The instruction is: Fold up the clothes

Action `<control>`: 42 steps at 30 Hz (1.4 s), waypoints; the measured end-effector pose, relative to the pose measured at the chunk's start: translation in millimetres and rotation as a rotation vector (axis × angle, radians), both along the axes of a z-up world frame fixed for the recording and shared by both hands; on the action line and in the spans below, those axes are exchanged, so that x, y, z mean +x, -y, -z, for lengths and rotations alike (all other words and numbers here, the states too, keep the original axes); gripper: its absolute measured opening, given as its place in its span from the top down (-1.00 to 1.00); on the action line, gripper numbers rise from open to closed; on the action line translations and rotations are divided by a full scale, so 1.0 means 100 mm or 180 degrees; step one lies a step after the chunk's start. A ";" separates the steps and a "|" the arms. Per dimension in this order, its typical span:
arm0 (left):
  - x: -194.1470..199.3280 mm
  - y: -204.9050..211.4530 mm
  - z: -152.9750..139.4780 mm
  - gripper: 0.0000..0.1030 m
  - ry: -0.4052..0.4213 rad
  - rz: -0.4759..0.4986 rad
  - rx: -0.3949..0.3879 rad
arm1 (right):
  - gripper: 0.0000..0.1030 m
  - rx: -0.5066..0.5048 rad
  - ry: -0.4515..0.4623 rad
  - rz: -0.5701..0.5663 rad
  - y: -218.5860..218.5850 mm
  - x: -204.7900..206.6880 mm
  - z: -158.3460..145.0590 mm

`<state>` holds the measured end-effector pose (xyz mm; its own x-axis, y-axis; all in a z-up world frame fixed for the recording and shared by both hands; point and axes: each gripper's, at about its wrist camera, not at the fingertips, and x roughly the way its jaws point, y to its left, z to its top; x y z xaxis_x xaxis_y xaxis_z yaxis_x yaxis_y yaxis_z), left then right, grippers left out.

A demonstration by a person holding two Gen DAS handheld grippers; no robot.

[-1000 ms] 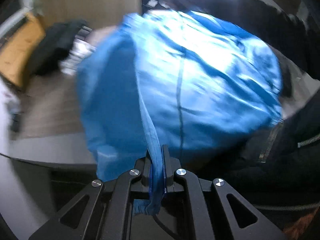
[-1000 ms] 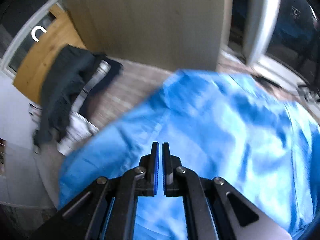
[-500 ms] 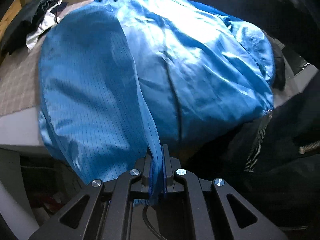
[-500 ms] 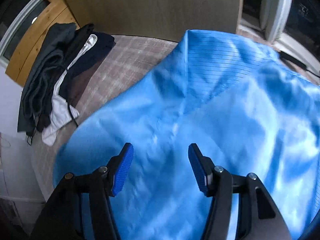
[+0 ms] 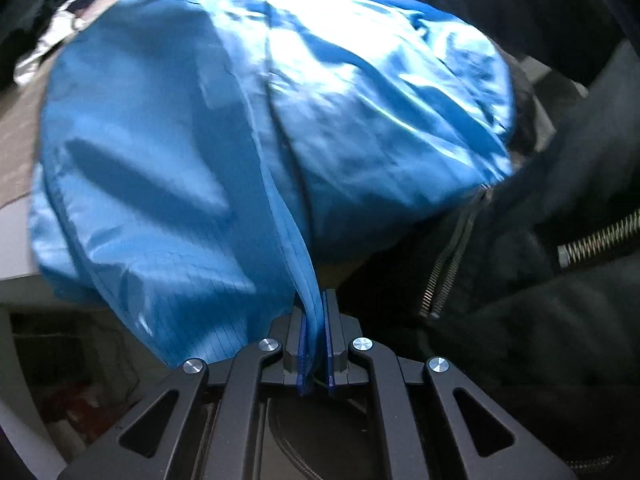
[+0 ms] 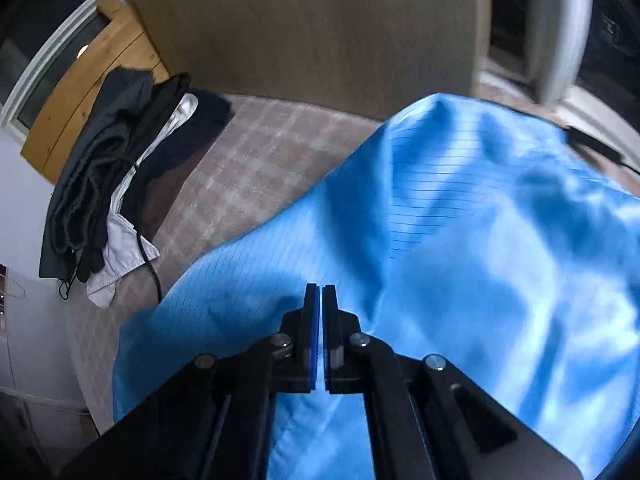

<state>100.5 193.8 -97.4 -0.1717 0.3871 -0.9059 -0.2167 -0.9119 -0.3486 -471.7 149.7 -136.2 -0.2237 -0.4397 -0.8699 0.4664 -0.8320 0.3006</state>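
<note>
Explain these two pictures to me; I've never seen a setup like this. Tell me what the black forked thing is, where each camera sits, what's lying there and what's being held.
No robot here: a person carries a two-fingered clamp in each hand, each with a wide-angle camera looking along its fingers.

The left view shows the left hand-held gripper, shut on an edge of a shiny blue garment. That garment is spread over a checked surface. The dark zipped jacket on the right seems to be the person's own.

The right view shows the right hand-held gripper above the same garment. Its jaws have just closed; no cloth shows between them. At the far left lies a pile of dark and white clothes.

The job is folding.
</note>
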 end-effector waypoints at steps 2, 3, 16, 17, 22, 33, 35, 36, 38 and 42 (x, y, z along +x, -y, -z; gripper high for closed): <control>0.01 -0.07 0.06 0.88 0.0059 0.0078 0.0034 | 0.57 0.0031 -0.0067 0.0128 -0.17 -0.06 -0.08; 0.02 -0.09 0.08 0.88 0.0081 0.0096 0.0047 | 0.02 -0.0002 -0.0022 0.0175 -0.22 -0.10 -0.08; 0.01 -0.11 0.09 0.53 0.0210 -0.0020 -0.0145 | 0.97 0.0189 -0.0135 -0.0087 0.16 -0.16 0.30; 0.04 -0.07 0.08 0.41 0.0231 -0.0078 -0.0199 | 0.97 0.0298 -0.0234 -0.0103 0.15 -0.15 0.26; 0.20 0.28 0.05 -0.04 0.0203 -0.0478 -0.0360 | 0.92 0.1000 -0.0567 -0.0065 0.05 -0.06 0.05; 0.38 1.36 0.48 -0.05 0.0224 -0.1628 -0.0287 | -0.25 0.0900 -0.0977 -0.1041 0.62 1.06 -0.57; 0.49 1.45 0.42 -0.05 0.0182 -0.1808 -0.0228 | -0.25 0.0893 -0.1008 -0.1399 0.85 1.42 -0.53; 0.53 1.47 0.40 -0.06 0.0125 -0.1865 -0.0133 | -0.25 0.0848 -0.0955 -0.1558 0.93 1.58 -0.48; 0.53 1.44 0.40 -0.07 0.0054 -0.1861 0.0009 | -0.25 0.0670 -0.0736 -0.1869 1.07 1.89 -0.39; 0.17 1.12 0.60 -0.07 0.0027 -0.1477 -0.0038 | -0.25 0.0412 -0.0094 -0.2177 1.32 2.37 -0.15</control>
